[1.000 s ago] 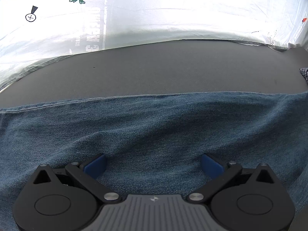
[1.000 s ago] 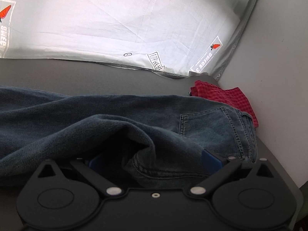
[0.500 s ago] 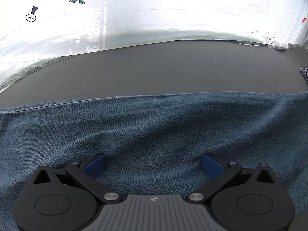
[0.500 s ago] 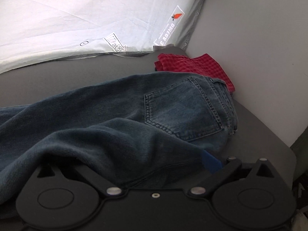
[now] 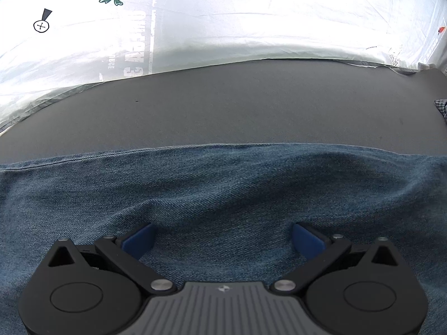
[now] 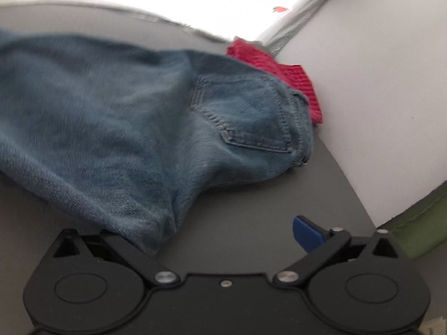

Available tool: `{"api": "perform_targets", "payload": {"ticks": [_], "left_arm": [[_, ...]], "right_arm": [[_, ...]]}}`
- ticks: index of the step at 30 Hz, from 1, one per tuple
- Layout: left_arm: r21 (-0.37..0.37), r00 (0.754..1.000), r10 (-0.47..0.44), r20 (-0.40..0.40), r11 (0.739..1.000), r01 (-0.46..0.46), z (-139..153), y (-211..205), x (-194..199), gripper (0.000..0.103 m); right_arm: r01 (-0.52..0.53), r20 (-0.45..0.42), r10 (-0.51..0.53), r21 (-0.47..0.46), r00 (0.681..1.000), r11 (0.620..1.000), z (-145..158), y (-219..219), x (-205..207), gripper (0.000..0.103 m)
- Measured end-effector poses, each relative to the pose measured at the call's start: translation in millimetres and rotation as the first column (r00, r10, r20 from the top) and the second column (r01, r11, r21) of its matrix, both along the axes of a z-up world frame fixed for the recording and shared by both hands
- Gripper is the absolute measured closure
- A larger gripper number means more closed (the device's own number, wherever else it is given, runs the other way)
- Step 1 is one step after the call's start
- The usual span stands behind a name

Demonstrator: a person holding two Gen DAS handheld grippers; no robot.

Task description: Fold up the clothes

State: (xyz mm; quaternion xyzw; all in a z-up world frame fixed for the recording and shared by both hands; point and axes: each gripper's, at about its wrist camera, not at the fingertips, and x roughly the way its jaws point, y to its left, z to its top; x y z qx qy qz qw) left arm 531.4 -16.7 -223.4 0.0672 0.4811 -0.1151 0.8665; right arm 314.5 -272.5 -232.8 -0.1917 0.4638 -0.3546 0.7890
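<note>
The jeans (image 6: 120,117) lie stretched across the dark grey table (image 5: 237,106), long axis running left to right, with the waistband and back pocket (image 6: 245,111) at the far right end, touching a red checked cloth (image 6: 282,69). This looks like the arranging step before the first fold. The left gripper (image 5: 223,237) rests on the leg fabric, fingers spread, pinching nothing. The right gripper (image 6: 223,231) is spread too, denim bunched over its left finger. Next, each needs to close on an edge so the jeans can be lifted and doubled over.
</note>
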Motion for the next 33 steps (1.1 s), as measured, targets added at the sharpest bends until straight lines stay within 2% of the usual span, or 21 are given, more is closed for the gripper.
{"api": "perform_targets", "payload": {"ticks": [3,5,6,7,12,14,17,20,23,25,28,30,33], "left_arm": [[-0.002,1.000,-0.009,-0.001,1.000,0.009,0.0,2.7,0.7,0.000],[-0.003,1.000,-0.006,0.012,1.000,0.006,-0.6,3.6,-1.6,0.000],[-0.003,1.000,-0.002,0.013,1.000,0.002,-0.5,3.5,-1.9,0.000],[-0.001,1.000,0.001,0.009,1.000,-0.001,-0.1,3.5,-1.7,0.000],[0.010,1.000,0.015,-0.013,1.000,-0.015,1.7,1.7,1.1,0.000],[0.018,0.999,0.035,-0.026,0.999,-0.035,2.8,0.0,2.0,0.000],[0.051,0.995,0.091,-0.046,0.995,-0.088,4.7,-9.7,2.8,0.000],[0.066,0.992,0.124,-0.028,0.990,-0.122,16.9,-23.5,-7.3,0.000],[0.027,0.995,0.100,-0.004,0.995,-0.099,34.7,-49.1,-22.5,0.000],[0.015,0.998,0.064,0.013,0.998,-0.064,45.3,-70.7,-32.1,0.000],[0.035,1.000,0.011,0.027,0.999,-0.012,52.9,-104.8,-42.7,0.000],[0.041,1.000,-0.006,0.026,0.999,0.005,53.3,-123.0,-47.6,0.000],[0.051,1.000,0.002,0.005,0.999,-0.002,49.9,-140.2,-52.3,0.000]], "right_arm": [[-0.067,0.058,0.077,-0.162,0.995,0.984,24.6,19.7,-0.2,0.000],[-0.019,0.042,0.020,-0.038,0.999,0.999,17.9,7.0,6.3,0.001],[-0.007,-0.017,0.008,0.056,1.000,0.998,8.5,-2.9,10.3,0.001],[-0.012,0.042,0.009,0.064,0.999,0.998,12.9,-6.6,5.3,0.001],[-0.138,0.100,0.121,0.188,0.988,0.972,58.4,-15.2,-13.6,0.001],[-0.175,0.150,0.136,0.290,0.979,0.941,75.3,-24.2,-23.6,0.001],[-0.188,0.244,0.094,0.398,0.965,0.898,99.6,-41.8,-47.1,0.001],[-0.161,0.333,-0.006,0.471,0.943,0.867,107.1,-85.5,-61.2,0.001],[-0.086,0.372,-0.134,0.520,0.919,0.850,101.8,-146.4,-65.9,0.002],[-0.042,0.392,-0.193,0.518,0.900,0.854,100.3,-189.1,-57.3,0.008],[-0.053,0.429,-0.172,0.465,0.887,0.884,100.7,-240.1,-26.4,0.014],[-0.061,0.452,-0.156,0.430,0.878,0.901,100.3,-273.4,-5.2,0.026],[-0.086,0.455,-0.121,0.409,0.882,0.908,89.7,-312.1,34.8,0.035]]}}
